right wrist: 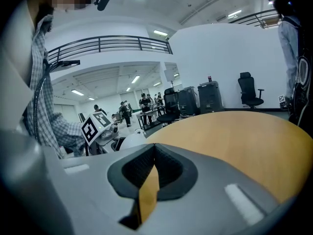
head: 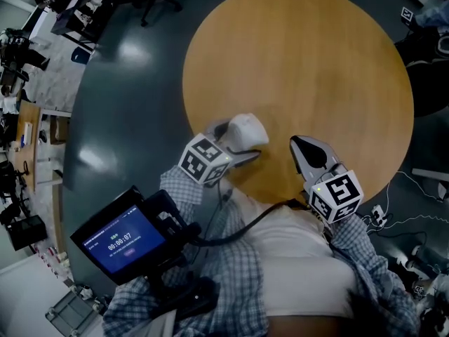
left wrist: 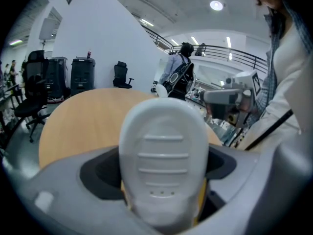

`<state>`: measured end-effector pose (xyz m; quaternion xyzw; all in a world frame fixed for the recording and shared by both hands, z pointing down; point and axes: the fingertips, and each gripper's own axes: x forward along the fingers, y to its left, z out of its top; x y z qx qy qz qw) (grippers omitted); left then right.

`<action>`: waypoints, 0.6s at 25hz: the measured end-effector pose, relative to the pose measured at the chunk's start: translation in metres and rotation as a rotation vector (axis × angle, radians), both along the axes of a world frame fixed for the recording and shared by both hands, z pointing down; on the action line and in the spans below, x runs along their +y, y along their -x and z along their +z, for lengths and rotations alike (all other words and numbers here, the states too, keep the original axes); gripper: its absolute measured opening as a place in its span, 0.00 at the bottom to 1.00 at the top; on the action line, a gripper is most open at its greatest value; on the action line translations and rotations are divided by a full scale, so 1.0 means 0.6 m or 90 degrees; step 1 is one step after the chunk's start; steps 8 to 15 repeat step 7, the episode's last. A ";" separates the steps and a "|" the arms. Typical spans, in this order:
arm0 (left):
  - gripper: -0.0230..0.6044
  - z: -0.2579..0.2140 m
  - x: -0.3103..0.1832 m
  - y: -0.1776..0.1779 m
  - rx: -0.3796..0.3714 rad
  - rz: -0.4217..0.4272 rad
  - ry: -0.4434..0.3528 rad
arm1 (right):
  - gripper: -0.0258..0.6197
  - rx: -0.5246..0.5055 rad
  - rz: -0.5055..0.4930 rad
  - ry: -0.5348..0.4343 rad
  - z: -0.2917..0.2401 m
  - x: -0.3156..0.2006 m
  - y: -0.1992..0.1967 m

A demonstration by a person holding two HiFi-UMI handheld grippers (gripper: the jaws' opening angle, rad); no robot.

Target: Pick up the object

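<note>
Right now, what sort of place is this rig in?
Probably a large open office or lab hall: a round wooden table, an office chair beyond it, and a railed balcony overhead.

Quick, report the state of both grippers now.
Left gripper: jaws closed on the white rounded object.
Right gripper: jaws closed, holding nothing.

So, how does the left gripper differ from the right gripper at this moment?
1. The left gripper has its jaws closed on a white object; the right gripper holds nothing.
2. The white object keeps the left gripper's jaws apart; the right gripper's jaws are together, with only a thin slit between them.

Both are above the near edge of the round wooden table.
</note>
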<state>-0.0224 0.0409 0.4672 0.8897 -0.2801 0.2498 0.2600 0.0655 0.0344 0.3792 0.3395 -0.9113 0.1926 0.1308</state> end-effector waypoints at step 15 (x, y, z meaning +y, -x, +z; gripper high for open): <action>0.78 0.004 0.006 -0.001 -0.005 0.006 0.002 | 0.05 -0.002 -0.003 -0.003 -0.001 0.007 0.004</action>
